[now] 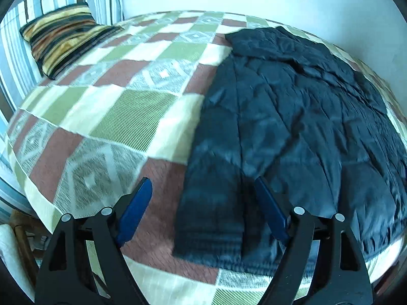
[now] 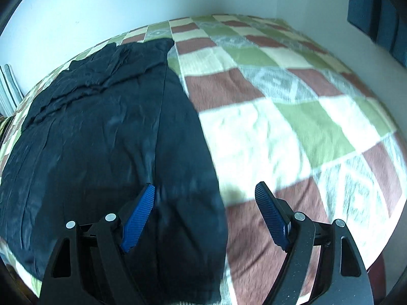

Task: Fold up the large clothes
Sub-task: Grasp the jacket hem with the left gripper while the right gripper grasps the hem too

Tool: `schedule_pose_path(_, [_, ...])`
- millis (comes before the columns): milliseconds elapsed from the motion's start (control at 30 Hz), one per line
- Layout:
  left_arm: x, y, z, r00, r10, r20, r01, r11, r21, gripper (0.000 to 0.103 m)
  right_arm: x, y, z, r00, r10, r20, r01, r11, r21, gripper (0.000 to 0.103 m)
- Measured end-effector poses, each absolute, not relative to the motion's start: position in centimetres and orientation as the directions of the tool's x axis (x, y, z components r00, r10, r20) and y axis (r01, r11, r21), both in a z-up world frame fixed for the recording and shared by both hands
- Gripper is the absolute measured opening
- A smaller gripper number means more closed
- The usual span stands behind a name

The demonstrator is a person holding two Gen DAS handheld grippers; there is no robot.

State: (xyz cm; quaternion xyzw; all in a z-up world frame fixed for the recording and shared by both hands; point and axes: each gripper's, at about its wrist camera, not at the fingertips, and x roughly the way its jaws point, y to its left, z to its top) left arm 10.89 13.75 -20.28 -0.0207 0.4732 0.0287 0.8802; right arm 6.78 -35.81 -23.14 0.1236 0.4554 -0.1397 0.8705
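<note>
1. Left gripper [image 1: 203, 185] spread wide, gripping nothing; its tips sit above the near left edge of the dark jacket [image 1: 292, 117].
2. Jacket lies flat on the checked bedspread [image 1: 122, 111]; striped pillow [image 1: 61, 35] far left.
3. Right gripper [image 2: 206, 190] gapes likewise, empty, over the jacket's right edge.

A bed [image 1: 106, 117] under a checked cover of green, cream and rust squares fills the room; pale plain walls [image 2: 101, 7] stand behind; a striped cushion [image 1: 58, 35] leans against striped fabric [image 1: 15, 50]; soft daylight.
</note>
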Motion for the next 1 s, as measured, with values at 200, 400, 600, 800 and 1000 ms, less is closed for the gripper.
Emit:
schedule_pose_path(200, [10.1, 13.6, -21.1, 0.540, -0.066, -0.839, -0.038, 0.994, -0.103, 0.079, 4.7, -34.9, -24.2, 0.561, -0.086, -0.823, 0.353, 0.924, 0.144, 0.079])
schedule_pose_path(400, [9.7, 13.0, -21.9, 0.538, -0.102, -0.837, -0.019, 0.991, -0.133, 0.064, 4.2, -34.4, -24.3, 0.577, -0.056, -0.815, 0.339, 0.924, 0.176, 0.070])
schedule_pose_path(600, [9.5, 12.3, -21.7, 0.543, -0.121, -0.831, 0.015, 0.991, -0.134, 0.037, 4.2, -33.4, -24.1, 0.587, -0.031, -0.809, 0.308, 0.933, 0.187, 0.044])
schedule_pose_path(800, [9.2, 12.2, -21.3, 0.564, -0.128, -0.816, 0.019, 0.990, -0.142, 0.016, 3.8, -33.4, -23.6, 0.616, -0.022, -0.788, 0.301, 0.930, 0.209, 0.023])
schedule_pose_path(1000, [8.4, 12.3, -20.2, 0.599, -0.119, -0.792, 0.023, 0.991, -0.132, 0.011, 2.9, -32.9, -22.7, 0.650, -0.036, -0.759, 0.287, 0.936, 0.202, 0.015])
